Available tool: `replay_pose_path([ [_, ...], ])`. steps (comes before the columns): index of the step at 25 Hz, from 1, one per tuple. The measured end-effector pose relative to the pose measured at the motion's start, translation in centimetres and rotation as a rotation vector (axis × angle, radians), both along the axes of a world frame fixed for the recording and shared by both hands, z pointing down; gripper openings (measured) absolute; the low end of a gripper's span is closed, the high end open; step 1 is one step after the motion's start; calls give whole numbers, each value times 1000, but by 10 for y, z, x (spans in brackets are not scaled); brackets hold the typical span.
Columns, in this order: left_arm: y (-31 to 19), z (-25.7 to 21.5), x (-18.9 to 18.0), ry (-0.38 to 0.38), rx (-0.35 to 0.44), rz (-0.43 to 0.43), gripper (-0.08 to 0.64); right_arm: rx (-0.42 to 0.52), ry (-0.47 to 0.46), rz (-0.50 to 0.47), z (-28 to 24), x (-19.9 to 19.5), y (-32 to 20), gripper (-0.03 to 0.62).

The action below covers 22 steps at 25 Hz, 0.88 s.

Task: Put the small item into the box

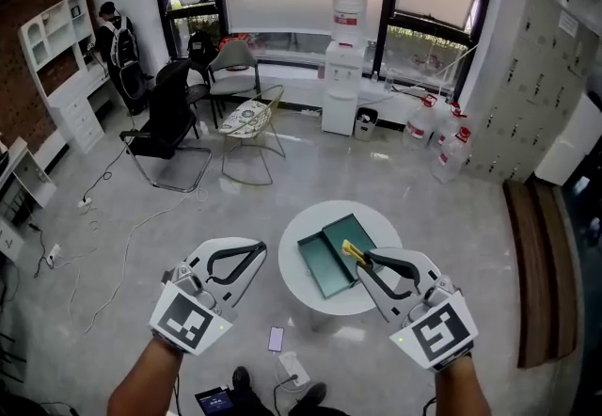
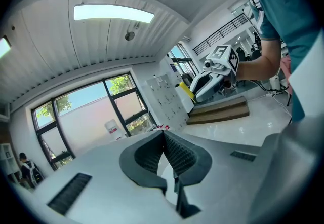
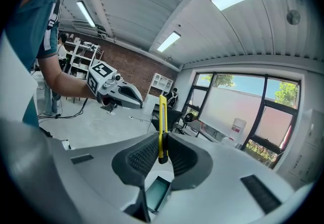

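Two grippers: my right gripper [image 3: 163, 148] pinches the yellow item [image 3: 162, 116] over the green box [image 1: 324, 270]; my left gripper [image 2: 163, 138] is pressed together, empty. I should lower it inside the walls before releasing.

The white-and-grey left gripper [image 1: 252, 254] sits at seven o'clock in the head view, its black ribbed jaws pressed together on nothing and aimed toward one o'clock. The matching right gripper [image 1: 365, 261], at five o'clock, aims toward eleven and clamps a thin yellow strip-shaped item [image 3: 162, 119] upright. Bare forearms [image 1: 141, 384] enter from six o'clock.
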<state>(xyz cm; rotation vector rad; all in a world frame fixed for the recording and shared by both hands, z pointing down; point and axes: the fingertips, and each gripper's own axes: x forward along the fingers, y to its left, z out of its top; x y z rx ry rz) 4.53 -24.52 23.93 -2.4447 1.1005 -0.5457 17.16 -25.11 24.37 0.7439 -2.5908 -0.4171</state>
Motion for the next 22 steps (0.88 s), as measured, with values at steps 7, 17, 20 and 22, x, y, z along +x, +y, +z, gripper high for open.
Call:
replay_pose_path([
  [7, -46, 16, 30, 9, -13, 81, 17, -30, 8, 88, 17, 28, -37, 77],
  [17, -137, 38, -10, 55, -39, 210, 17, -69, 50, 209, 44, -16, -104, 77],
  [20, -165, 42, -37, 59, -46, 219, 17, -82, 46, 221, 51, -43, -129, 77],
  [22, -181, 50, -51, 54, -54, 221, 17, -92, 44, 226, 60, -56, -143, 77],
])
